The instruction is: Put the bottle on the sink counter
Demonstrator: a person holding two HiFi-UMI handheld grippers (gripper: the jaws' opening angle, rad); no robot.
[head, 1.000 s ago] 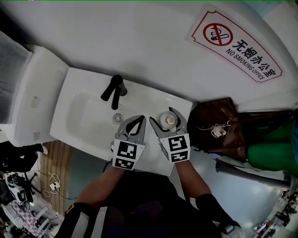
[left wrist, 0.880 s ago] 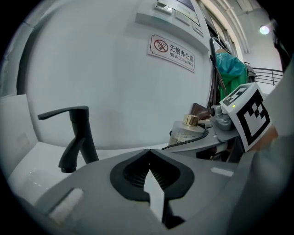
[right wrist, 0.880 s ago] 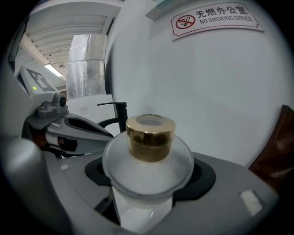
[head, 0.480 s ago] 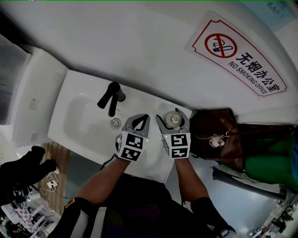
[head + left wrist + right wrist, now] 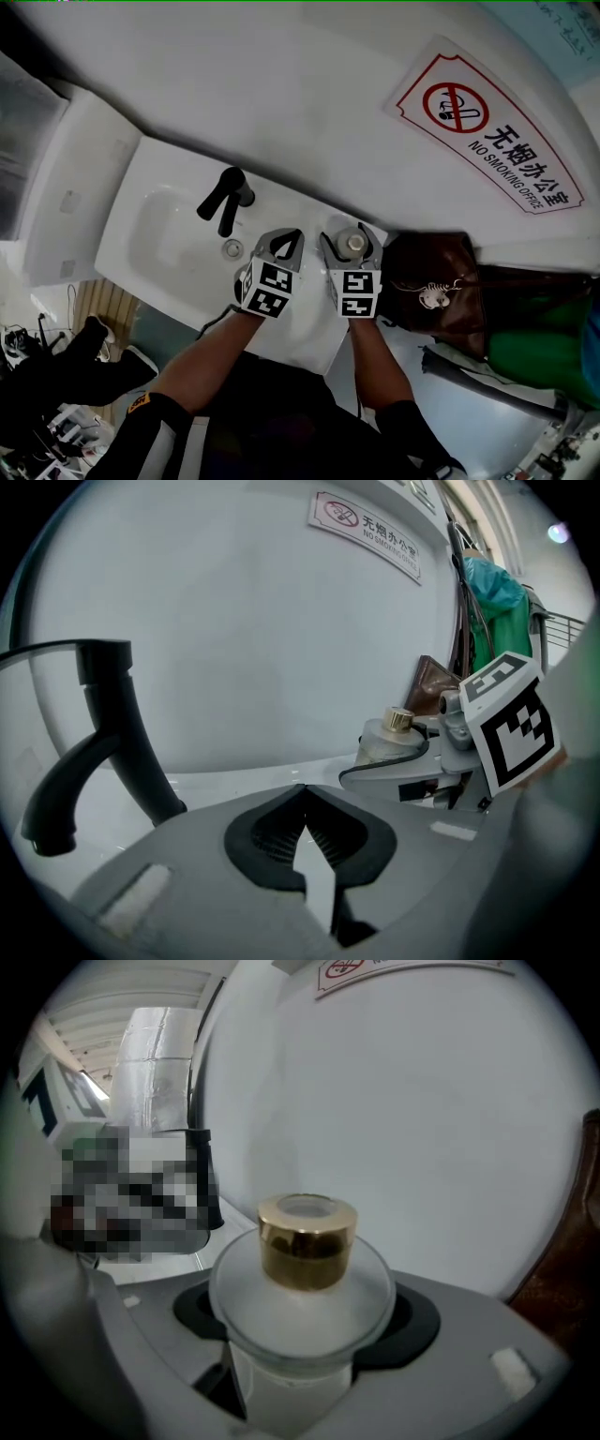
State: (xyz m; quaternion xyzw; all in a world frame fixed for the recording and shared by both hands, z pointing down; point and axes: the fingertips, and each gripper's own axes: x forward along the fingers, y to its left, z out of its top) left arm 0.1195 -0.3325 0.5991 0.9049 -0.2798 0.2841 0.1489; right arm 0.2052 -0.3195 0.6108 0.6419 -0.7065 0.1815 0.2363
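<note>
bottle (image 5: pixel 300 1321) is seen as frosted, matt | its cap (image 5: pixel 307 1241) as polished gold metal | faucet (image 5: pixel 141 757) as matt black | sink (image 5: pixel 169 234) as glossy, smooth white | bag (image 5: pixel 436 267) as brown, leather-like

The frosted white bottle (image 5: pixel 300 1312) has a gold cap (image 5: pixel 307 1241), the faucet (image 5: pixel 225 199) is black, the sink (image 5: pixel 159 234) white.

The head view looks steeply down from above the person onto the sink counter (image 5: pixel 281 202), with the wall across the upper frame. The left gripper view sits low and close over its jaws, facing the wall, with the faucet (image 5: pixel 94 733) at left and the bottle (image 5: pixel 389 738) at right. The right gripper view looks at that bottle from very near. All three share the no-smoking sign (image 5: pixel 497 127).
</note>
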